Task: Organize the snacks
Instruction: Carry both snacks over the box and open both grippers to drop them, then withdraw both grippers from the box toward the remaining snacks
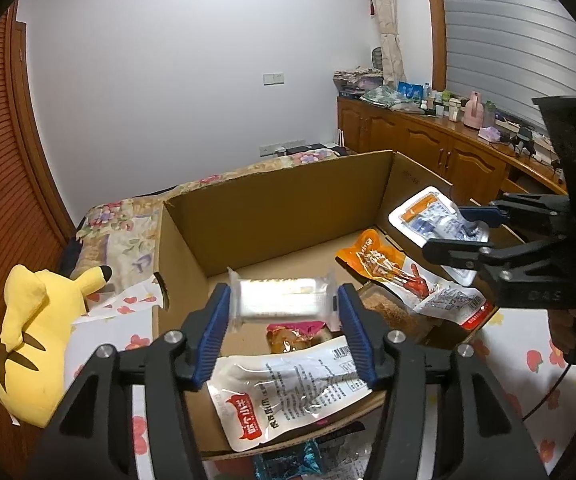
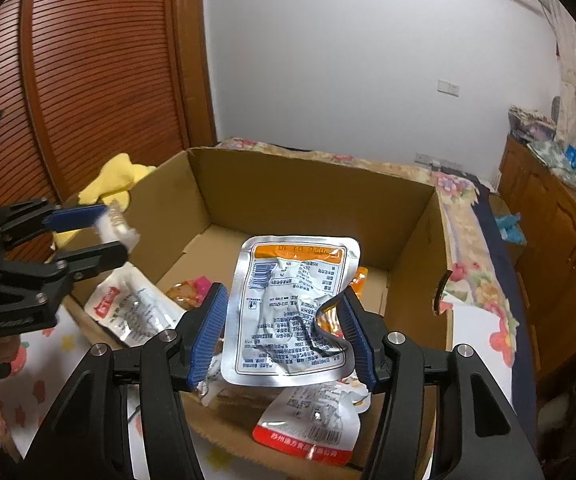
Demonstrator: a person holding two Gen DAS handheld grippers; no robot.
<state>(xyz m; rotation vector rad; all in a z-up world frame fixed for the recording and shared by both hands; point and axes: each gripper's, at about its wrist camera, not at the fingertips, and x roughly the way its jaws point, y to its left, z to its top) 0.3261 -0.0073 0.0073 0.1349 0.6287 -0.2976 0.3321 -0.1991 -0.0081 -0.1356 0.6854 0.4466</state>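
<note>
My left gripper [image 1: 284,312] is shut on a small clear-wrapped white snack bar [image 1: 282,298], held above the open cardboard box [image 1: 272,204]. It also shows in the right wrist view [image 2: 104,228] at the left, with the bar [image 2: 116,227] in it. My right gripper [image 2: 284,316] is shut on a crumpled silver pouch with an orange band [image 2: 291,304], held over the box [image 2: 311,196]. In the left wrist view it [image 1: 463,228] holds the pouch [image 1: 431,218] at the right. Several snack packets lie inside the box, including a white and red pouch [image 1: 284,392] and an orange pouch [image 1: 371,260].
A yellow plush toy [image 1: 36,340] lies left of the box on a flower-print cloth [image 1: 527,360]. A blue-wrapped snack [image 1: 291,460] lies in front of the box. A wooden cabinet [image 1: 427,140] with bottles stands at the right. A slatted wooden door [image 2: 88,80] is at the left.
</note>
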